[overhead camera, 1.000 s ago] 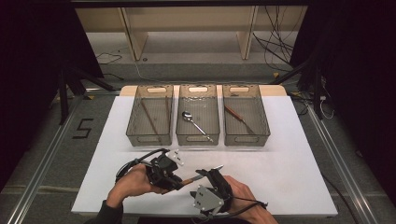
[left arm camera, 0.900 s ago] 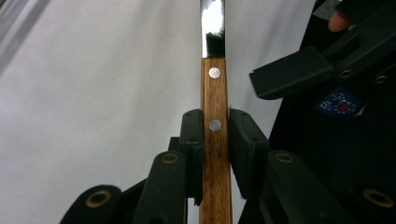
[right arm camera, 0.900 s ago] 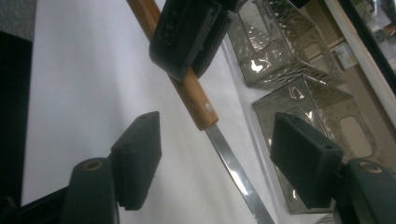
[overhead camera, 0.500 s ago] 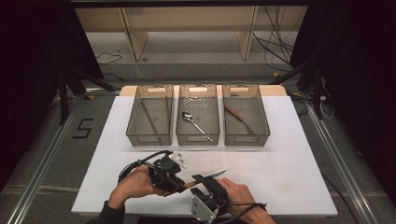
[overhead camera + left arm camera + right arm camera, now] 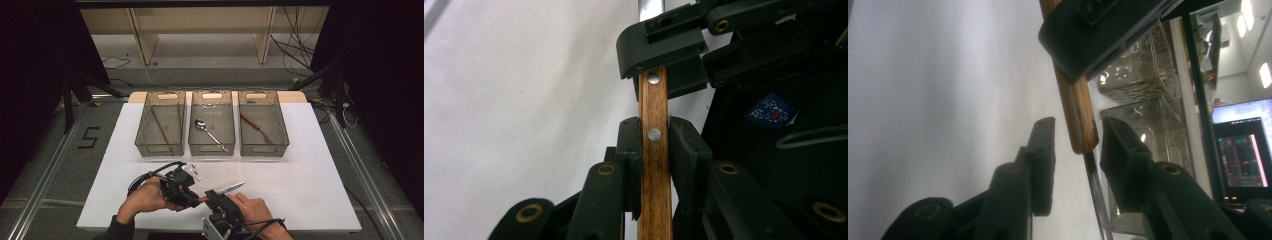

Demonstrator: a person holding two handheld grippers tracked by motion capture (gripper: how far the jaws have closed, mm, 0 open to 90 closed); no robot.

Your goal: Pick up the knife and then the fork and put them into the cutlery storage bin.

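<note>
A knife with a wooden, riveted handle and a steel blade hangs just above the white table near its front edge. My left gripper is shut on the handle, and the high view shows it at front centre. My right gripper straddles the knife where handle meets blade. Its jaws have just been closing with the knife between them, and a gap still shows beside the left pad. In the high view the right gripper sits right beside the left one.
Three clear bins stand in a row at the back of the table. The left bin holds brown sticks, the middle bin a spoon, the right bin another knife.
The right gripper's jaws have narrowed around the knife, and that hand has edged slightly left toward the handle. The left gripper and the knife have stayed put.
</note>
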